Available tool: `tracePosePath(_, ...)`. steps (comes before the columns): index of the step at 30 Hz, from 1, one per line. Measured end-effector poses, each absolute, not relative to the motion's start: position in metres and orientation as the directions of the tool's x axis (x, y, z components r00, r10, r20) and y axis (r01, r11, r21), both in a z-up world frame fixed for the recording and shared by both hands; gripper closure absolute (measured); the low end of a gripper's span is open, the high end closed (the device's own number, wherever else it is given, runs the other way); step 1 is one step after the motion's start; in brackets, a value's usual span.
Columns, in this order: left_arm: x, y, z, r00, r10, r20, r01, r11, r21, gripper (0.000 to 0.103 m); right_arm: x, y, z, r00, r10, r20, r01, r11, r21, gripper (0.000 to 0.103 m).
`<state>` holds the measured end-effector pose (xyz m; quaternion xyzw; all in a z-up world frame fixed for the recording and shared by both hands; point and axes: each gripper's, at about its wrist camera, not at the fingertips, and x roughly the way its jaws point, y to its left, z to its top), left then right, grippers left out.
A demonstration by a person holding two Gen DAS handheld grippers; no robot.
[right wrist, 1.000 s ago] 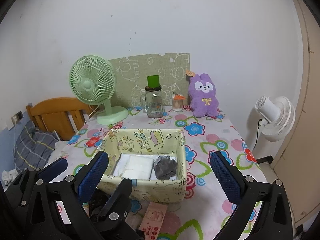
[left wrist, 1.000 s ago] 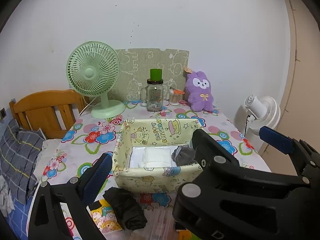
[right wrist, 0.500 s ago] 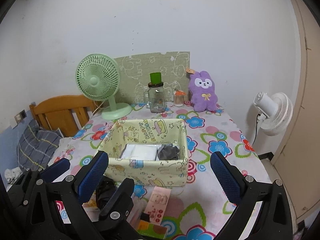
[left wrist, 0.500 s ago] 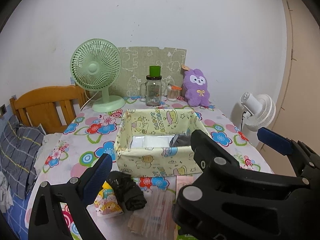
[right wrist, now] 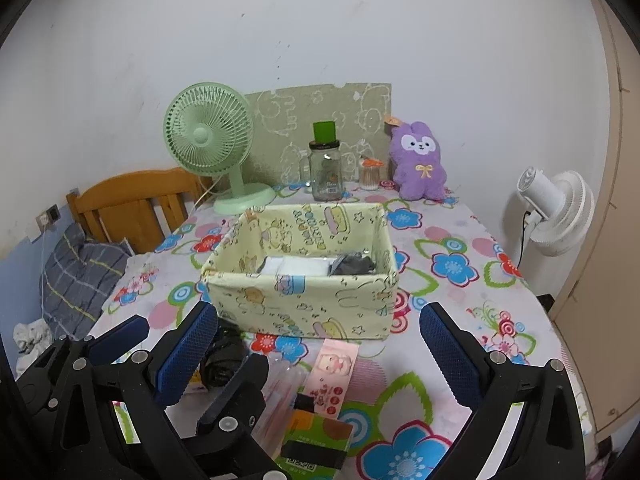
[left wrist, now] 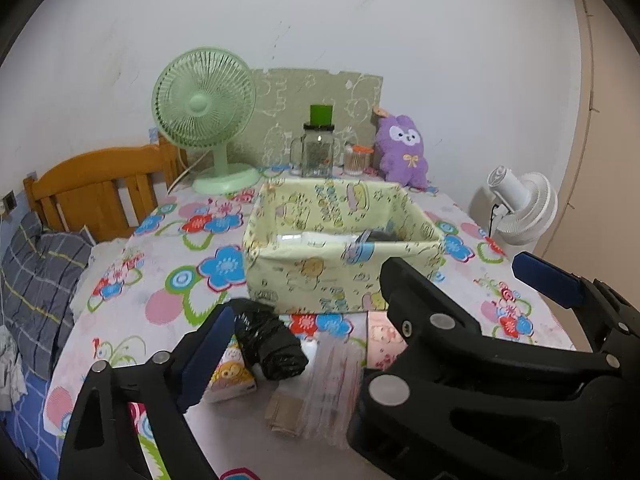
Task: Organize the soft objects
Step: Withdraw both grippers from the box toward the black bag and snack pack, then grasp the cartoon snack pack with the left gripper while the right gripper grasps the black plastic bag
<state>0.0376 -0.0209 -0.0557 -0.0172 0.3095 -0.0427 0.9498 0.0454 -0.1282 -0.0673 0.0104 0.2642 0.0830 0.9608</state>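
A yellow fabric basket (left wrist: pixel 336 284) (right wrist: pixel 300 304) sits mid-table and holds a white folded cloth (right wrist: pixel 296 266) and a grey rolled item (right wrist: pixel 354 265). A black rolled bundle (left wrist: pixel 266 340) lies on the table in front of the basket, near my left gripper's left finger; it also shows in the right wrist view (right wrist: pixel 222 354). A purple plush rabbit (left wrist: pixel 402 150) (right wrist: pixel 420 162) sits at the table's back. My left gripper (left wrist: pixel 372 320) is open and empty. My right gripper (right wrist: pixel 316 360) is open and empty, right of the left gripper.
Small packets lie by the bundle: a cartoon tissue pack (left wrist: pixel 230 374), clear sachets (left wrist: pixel 332 380), a pink card (right wrist: pixel 334 372), a green box (right wrist: pixel 316 440). A green fan (left wrist: pixel 204 116), a glass jar (left wrist: pixel 318 148), a wooden chair (left wrist: pixel 96 192) and a white floor fan (left wrist: pixel 520 208) surround the table.
Both grippers have pulled back and lowered from the basket, so more of the table's front with the black bundle and packets shows. Both stay open.
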Motion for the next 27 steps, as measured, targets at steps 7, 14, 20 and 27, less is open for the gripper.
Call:
tracePosePath(7, 0.039, -0.013, -0.074, 0.773, -0.086, -0.629, 0.062, 0.996, -0.060, 0.025, 0.048, -0.121, -0.086, 0.816, 0.168, -0.552, -0.151, 0.986, 0.077, 0.004)
tracePosePath(14, 0.042, 0.004, -0.093, 0.746, -0.069, -0.663, 0.033, 0.997, -0.066, 0.027, 0.053, -0.107, -0.105, 0.794, 0.174, -0.583, -0.165, 0.984, 0.068, 0.006)
tracePosePath(20, 0.048, 0.020, -0.106, 0.720, -0.041, -0.693, -0.004, 0.998, -0.063, 0.030, 0.061, -0.090, -0.116, 0.769, 0.193, -0.609, -0.202, 0.978, 0.055, 0.008)
tracePosePath(27, 0.058, 0.036, -0.115, 0.699, -0.024, -0.715, -0.036, 0.997, -0.069, 0.032, 0.075, -0.073, -0.125, 0.737, 0.221, -0.639, -0.239, 0.969, 0.059, 0.010)
